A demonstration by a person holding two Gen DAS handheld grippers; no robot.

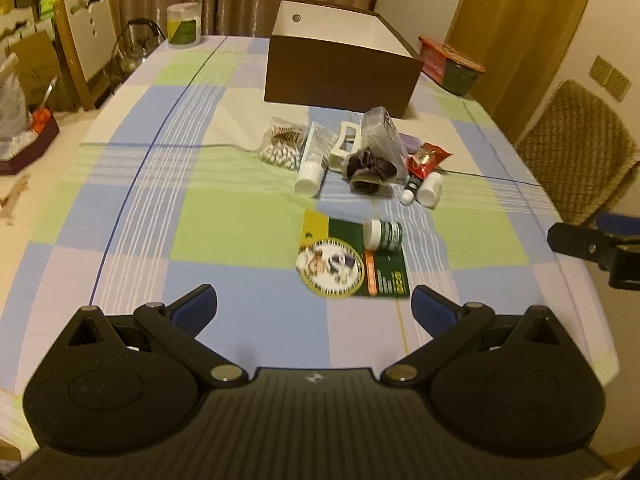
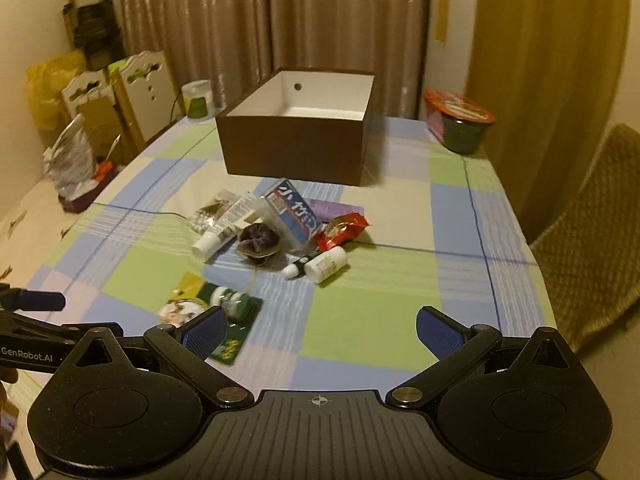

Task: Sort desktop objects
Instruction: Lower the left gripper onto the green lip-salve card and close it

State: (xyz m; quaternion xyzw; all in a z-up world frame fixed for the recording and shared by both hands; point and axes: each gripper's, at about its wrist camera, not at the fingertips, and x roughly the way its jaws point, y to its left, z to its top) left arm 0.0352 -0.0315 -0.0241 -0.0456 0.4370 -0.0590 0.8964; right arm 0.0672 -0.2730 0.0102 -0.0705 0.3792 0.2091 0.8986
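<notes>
Both the left gripper and right gripper hang wide, empty; advise squaring on the jar at frame centre, then the box above.

A: Open cloth?
B: Left half of the table, bare from the near edge up to the jar at the far corner. Also a bare strip along the right side, between the clutter and the chair.

A: Obstacles?
B: Brown box, far centre, top open. Just before it a touching heap: swab bag, tube, dark scrunchie, red packet, two small bottles. Nearer, apart from the heap, a green card with a small jar lying on it.

A: Right far corner?
B: Noodle bowl.
</notes>
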